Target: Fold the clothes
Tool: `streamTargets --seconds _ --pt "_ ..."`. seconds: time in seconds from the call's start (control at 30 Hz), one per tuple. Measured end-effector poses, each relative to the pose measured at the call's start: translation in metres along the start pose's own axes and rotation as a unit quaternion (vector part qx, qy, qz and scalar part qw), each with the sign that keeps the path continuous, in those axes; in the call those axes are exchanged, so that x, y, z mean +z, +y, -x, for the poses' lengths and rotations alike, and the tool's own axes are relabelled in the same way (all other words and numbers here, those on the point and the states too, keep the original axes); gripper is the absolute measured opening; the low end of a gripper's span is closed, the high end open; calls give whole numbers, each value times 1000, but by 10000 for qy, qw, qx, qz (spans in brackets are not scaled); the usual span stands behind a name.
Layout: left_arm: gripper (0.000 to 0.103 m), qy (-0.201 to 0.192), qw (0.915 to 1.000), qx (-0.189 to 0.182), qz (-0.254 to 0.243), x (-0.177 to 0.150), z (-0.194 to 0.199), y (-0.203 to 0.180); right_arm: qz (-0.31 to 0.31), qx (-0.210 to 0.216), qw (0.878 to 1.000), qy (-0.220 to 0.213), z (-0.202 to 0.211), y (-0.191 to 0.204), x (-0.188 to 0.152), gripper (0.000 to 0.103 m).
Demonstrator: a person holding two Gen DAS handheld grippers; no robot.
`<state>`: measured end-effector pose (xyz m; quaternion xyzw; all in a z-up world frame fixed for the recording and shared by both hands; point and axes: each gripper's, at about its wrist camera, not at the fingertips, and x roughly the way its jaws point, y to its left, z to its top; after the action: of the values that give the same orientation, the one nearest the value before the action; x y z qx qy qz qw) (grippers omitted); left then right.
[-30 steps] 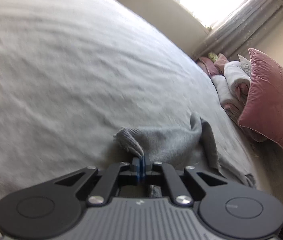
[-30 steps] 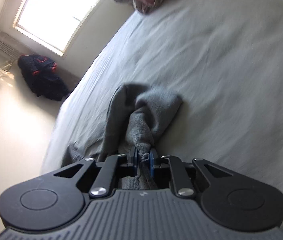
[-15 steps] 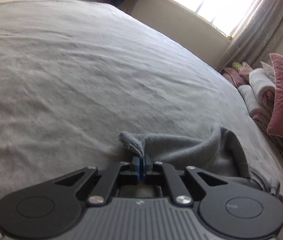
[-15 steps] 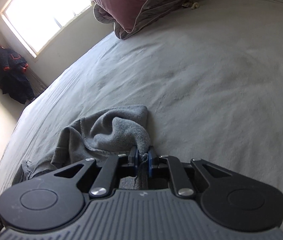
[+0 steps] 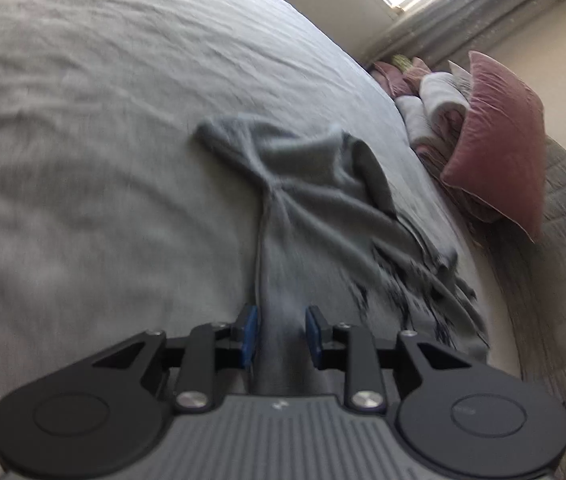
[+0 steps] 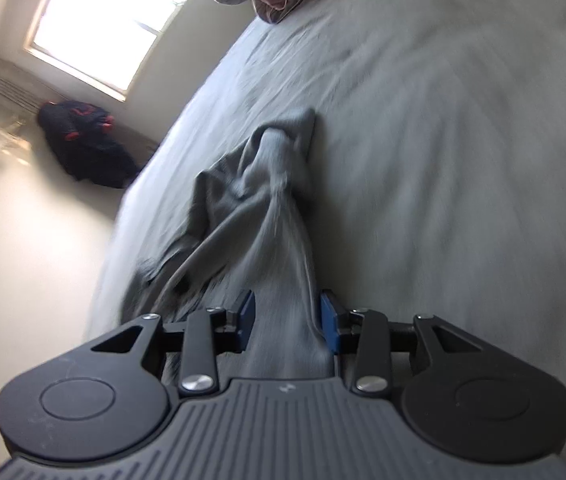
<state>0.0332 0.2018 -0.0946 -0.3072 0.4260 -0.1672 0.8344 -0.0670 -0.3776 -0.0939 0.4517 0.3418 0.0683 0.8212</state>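
A grey knit garment (image 5: pixel 311 168) lies crumpled on the pale grey bed sheet (image 5: pixel 83 140), with a strip of it drawn back towards me. That strip runs between the blue pads of my left gripper (image 5: pixel 281 334), whose jaws are opening and no longer pinch the cloth. In the right wrist view the same garment (image 6: pixel 251 192) stretches back between the pads of my right gripper (image 6: pixel 287 322). Its jaws are opening too, and the cloth lies loose in the gap. The garment's near end is hidden under both gripper bodies.
A pink velvet pillow (image 5: pixel 499 140) and rolled blankets (image 5: pixel 435 96) are piled at the bed's right side below a curtain (image 5: pixel 475 4). In the right wrist view the bed edge drops to the floor on the left, where a dark jacket (image 6: pixel 83 140) sits under a bright window (image 6: pixel 111 20).
Both grippers were shut on the garment's edge; now their jaws stand apart with cloth between them. Both have drawn back, leaving the garment stretched out farther ahead on the sheet.
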Motion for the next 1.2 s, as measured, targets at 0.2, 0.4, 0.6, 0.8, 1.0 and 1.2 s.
streamTargets --seconds 0.2,0.4,0.6,0.8,1.0,1.2 --pt "27 279 9994 -186 3 -36 24 -1 -375 317 9982 340 38 -10 -35 39" --pt "27 363 9989 -297 -2 -73 50 3 -478 429 9967 504 67 -15 -64 38" --pt "27 435 9980 -424 163 -99 71 9 -635 446 9947 677 88 -19 -84 35" --pt "27 649 9969 -439 38 -116 83 9 -577 240 9945 845 106 -18 -98 30" --pt "6 600 9976 -313 -136 -123 86 2 -288 -41 9954 914 94 -10 -102 6" --pt "5 422 9984 -251 -264 -124 108 -7 202 -242 9976 624 116 18 -95 7"
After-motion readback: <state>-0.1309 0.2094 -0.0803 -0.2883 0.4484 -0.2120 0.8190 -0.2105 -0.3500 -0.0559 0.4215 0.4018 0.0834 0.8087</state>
